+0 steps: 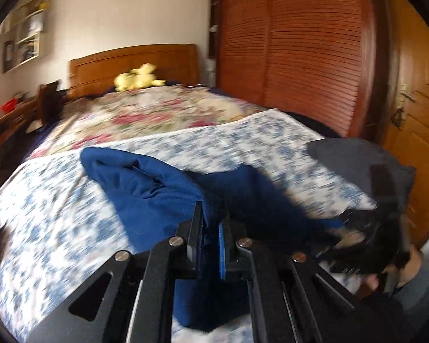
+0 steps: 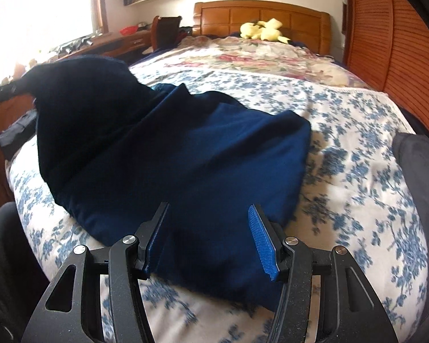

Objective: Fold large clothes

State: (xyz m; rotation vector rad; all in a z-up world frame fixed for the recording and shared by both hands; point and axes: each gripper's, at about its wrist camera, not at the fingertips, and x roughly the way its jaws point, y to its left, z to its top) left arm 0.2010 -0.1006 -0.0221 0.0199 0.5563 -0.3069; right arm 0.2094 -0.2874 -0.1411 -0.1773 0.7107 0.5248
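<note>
A dark blue garment (image 2: 186, 165) is lying across the near part of the bed, on the blue-flowered sheet (image 2: 343, 171), with one side of it lifted off the bedding. The left gripper (image 1: 210, 228) is pinching a bunch of that cloth between its closed jaws, and the fabric is draping away from the grip in soft folds. The right gripper (image 2: 208, 228) is hovering just over the near edge of the garment with its jaws standing apart, holding nothing; the blue pads (image 2: 261, 240) are clear of the cloth.

The garment is looking soft and limp, fairly thick like a knit or fleece, and light enough to hang from one pinch. It is sagging and creasing wherever it is not supported, so I would judge it needs a second hold on the opposite corner or hem, near the edge rather than the middle, to keep a fold straight. It should not slip from the ribbed pads.

Further up the bed, a rose-patterned quilt (image 2: 257, 57) and a yellow soft toy (image 2: 261, 30) are resting well apart from the work.
</note>
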